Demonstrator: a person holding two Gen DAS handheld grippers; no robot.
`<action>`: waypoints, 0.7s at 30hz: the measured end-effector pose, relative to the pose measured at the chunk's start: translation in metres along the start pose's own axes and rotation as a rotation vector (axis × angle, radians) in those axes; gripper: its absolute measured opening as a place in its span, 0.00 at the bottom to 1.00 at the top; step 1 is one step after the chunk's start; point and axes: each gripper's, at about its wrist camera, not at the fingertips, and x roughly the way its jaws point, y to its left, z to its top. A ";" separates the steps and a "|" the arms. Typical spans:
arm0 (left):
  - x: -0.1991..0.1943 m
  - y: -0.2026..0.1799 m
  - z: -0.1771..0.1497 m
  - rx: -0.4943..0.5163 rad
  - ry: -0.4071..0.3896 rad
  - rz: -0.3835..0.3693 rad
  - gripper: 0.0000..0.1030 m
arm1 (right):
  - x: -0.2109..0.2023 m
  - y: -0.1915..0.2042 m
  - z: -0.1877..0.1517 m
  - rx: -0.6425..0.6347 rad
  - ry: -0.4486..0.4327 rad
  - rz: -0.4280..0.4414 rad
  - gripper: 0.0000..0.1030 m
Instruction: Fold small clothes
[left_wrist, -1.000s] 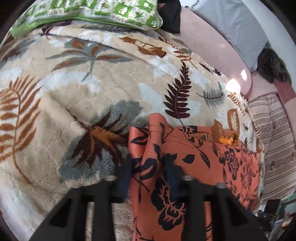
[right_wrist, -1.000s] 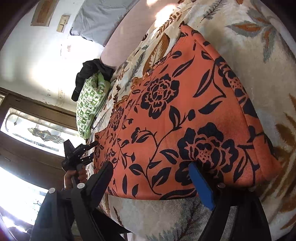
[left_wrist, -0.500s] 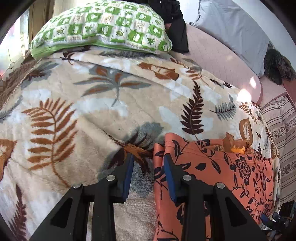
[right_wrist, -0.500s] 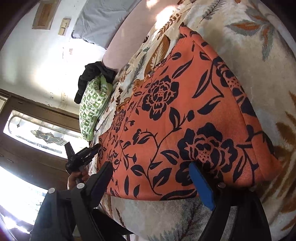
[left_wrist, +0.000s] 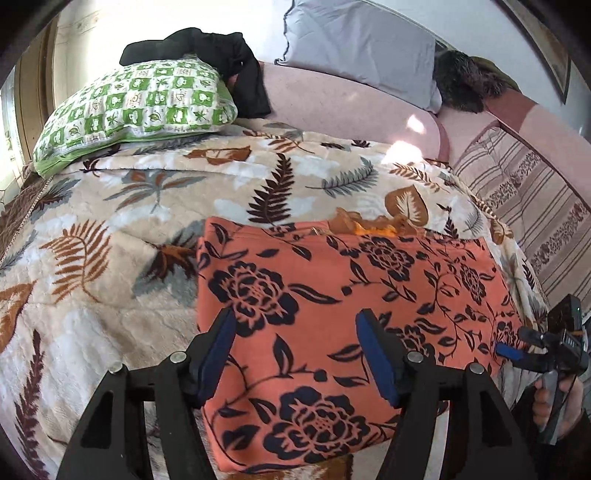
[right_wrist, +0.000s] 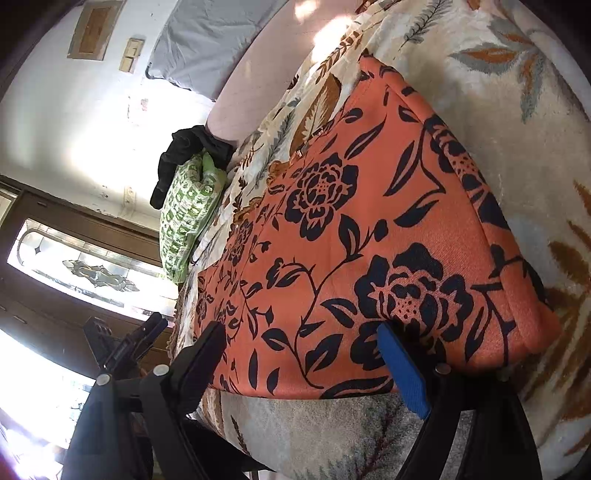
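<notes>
The orange garment (left_wrist: 332, 295) lies folded flat on the leaf-print blanket (left_wrist: 110, 229). The left tool (left_wrist: 299, 354) hovers above it, jaws opening, gripping nothing. The right tool (right_wrist: 314, 365) stands wide at its near edge. A green pillow (left_wrist: 133, 107) and black cloth (left_wrist: 236, 62) sit beyond, well apart.

Both fisheye views were sharp and daylit, bowed with dark corners. Sun patches fell on the blanket (left_wrist: 110, 302); the window (right_wrist: 92, 273) was blown out with glare.
</notes>
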 end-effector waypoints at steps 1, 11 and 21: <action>0.007 -0.002 -0.007 -0.004 0.024 0.000 0.66 | 0.000 0.000 0.000 0.001 -0.001 0.001 0.84; 0.046 -0.011 -0.040 0.100 0.138 0.137 0.67 | -0.030 0.019 0.024 0.064 -0.042 0.123 0.84; 0.045 -0.007 -0.043 0.090 0.119 0.109 0.68 | 0.032 0.007 0.150 0.153 0.007 -0.002 0.85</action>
